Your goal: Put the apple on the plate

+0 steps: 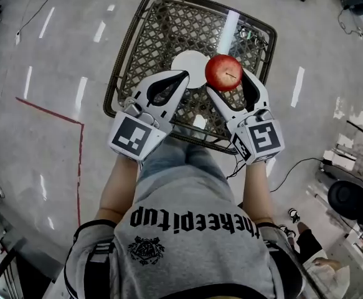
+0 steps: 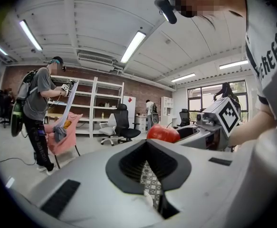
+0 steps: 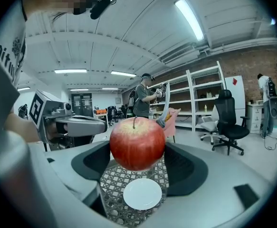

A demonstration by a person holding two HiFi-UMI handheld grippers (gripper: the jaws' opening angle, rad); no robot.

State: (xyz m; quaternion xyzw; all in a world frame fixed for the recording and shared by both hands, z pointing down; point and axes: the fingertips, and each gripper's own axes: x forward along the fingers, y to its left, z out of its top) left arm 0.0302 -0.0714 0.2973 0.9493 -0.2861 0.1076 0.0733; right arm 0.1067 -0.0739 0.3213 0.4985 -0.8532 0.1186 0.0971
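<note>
A red apple (image 1: 223,72) hangs in the air with my right gripper (image 1: 225,75) shut on it, above the right edge of a small white plate (image 1: 187,66). The plate lies in the middle of a dark lattice table (image 1: 141,42). In the right gripper view the apple (image 3: 137,143) fills the gap between the jaws, stem up, and the plate (image 3: 142,194) lies below it. My left gripper (image 1: 183,76) is shut and holds nothing, its tips over the plate's near edge. From the left gripper view the apple (image 2: 163,133) shows to the right, beyond the closed jaws.
The table has a raised rim (image 1: 120,61) and stands on a grey floor. A red tape line (image 1: 51,111) runs at the left and cables (image 1: 293,167) at the right. A person with a backpack (image 2: 37,109), shelves (image 2: 93,106) and office chairs (image 2: 121,123) stand farther off.
</note>
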